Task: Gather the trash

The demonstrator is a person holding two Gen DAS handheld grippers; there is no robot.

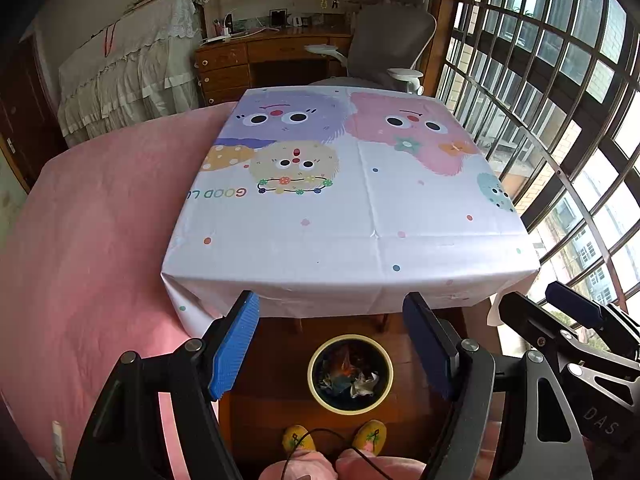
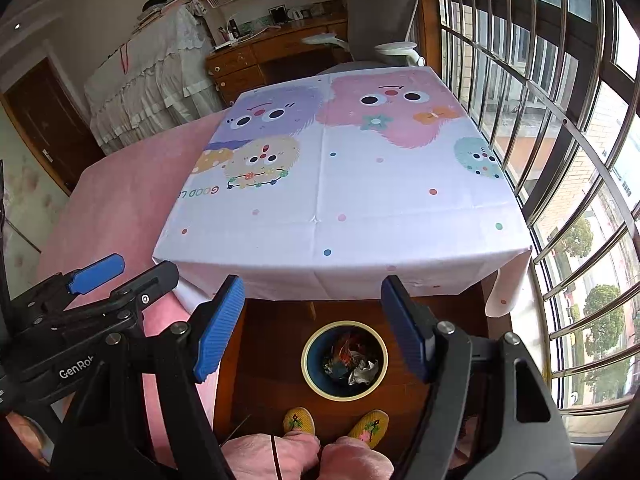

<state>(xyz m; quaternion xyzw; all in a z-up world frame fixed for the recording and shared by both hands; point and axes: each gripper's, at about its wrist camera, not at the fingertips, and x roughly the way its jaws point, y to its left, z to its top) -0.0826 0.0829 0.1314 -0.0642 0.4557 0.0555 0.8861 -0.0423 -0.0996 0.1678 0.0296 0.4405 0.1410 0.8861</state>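
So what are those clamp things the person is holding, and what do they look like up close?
Two matching handheld grippers. The left gripper and the right gripper each have a black metal frame with silver pivot bolts and two fingers with ribbed blue pads. White lettering marks the frames. The person wears pink trousers and yellow embroidered slippers.

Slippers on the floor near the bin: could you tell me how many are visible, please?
2. One yellow slipper sits left of the other yellow slipper, both on the wooden floor just in front of the trash bin; their heels are hidden by the person's legs.
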